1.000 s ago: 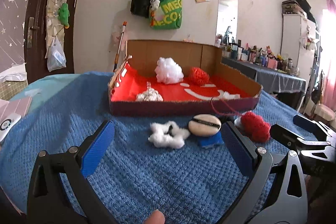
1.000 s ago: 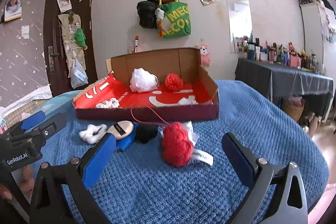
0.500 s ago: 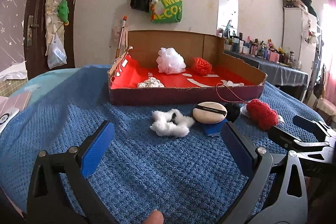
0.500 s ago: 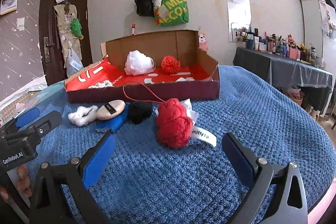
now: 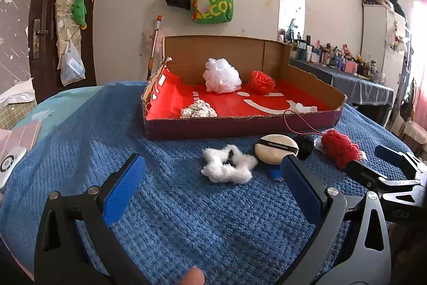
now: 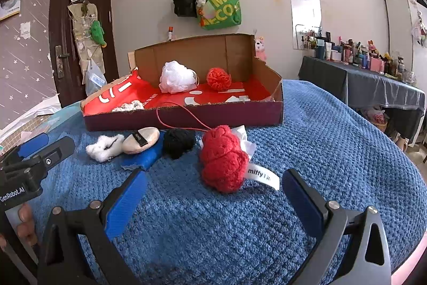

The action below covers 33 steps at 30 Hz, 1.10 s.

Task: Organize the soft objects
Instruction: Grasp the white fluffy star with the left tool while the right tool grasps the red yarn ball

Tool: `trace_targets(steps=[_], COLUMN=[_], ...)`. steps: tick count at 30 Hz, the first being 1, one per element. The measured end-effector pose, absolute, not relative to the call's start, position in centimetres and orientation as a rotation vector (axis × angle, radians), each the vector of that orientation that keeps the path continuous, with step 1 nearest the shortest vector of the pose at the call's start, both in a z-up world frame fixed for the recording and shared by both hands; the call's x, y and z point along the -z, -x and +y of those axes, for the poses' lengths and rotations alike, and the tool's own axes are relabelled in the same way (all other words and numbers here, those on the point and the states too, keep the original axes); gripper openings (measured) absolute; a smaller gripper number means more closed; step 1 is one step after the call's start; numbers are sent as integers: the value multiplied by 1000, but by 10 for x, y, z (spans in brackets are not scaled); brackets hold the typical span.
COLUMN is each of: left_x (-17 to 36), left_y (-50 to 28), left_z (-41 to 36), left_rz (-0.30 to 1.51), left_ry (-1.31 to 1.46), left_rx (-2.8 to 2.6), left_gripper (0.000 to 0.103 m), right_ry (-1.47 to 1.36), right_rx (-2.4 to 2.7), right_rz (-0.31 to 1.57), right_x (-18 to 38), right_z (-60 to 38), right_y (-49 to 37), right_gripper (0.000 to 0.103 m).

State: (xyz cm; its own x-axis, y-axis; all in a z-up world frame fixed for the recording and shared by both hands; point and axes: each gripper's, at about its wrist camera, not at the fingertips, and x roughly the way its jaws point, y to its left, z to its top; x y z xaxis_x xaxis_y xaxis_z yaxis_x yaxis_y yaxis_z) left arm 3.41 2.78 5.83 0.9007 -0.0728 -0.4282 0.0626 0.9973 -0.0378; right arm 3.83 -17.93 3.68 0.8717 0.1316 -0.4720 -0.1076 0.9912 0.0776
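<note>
Between the spread blue pads of the right gripper [image 6: 212, 200], which holds nothing, lies a lumpy red knitted yarn bundle [image 6: 223, 158] with a white "miffy" paper tag, straight ahead and near the fingertips on the blue waffle-weave blanket [image 6: 333, 151]. Its long axis runs away from the tongs, so the open jaws already straddle its narrow width. A thin red strand trails from it over the front wall of the shallow cardboard box with a red lining [image 6: 186, 116].

On the left, the left gripper [image 5: 213, 178] is likewise wide open and empty, facing a white fluffy cotton tuft [image 5: 226, 167] just ahead. Beside the tuft sit a beige round powder puff with a black band [image 5: 276, 147], resting on a blue sponge [image 6: 145, 158], then a black yarn ball [image 6: 178, 142] (all outside the box).

Inside the box are a white mesh bath pouf [image 5: 221, 75], a small red yarn ball [image 5: 262, 82] and a cream knitted wad [image 5: 198, 110].

The red bundle is likely next, and the right gripper is nearer.
</note>
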Motion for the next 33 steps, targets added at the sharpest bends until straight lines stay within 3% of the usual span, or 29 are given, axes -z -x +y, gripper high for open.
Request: trace_targets(steps=[25,33], left_x=[-49,-40], left_y=[-110,-120], left_z=[25,25], left_rz=[736,793], left_ry=[-121,-111], left_rx=[250,274], left_gripper=[103,103], right_ry=[-8,-9], right_rx=[-130,-130], right_rz=[706,747], right_x=[-48,-43], right_z=[-185,-186], right_y=[-92,-99], right_gripper=[103,94])
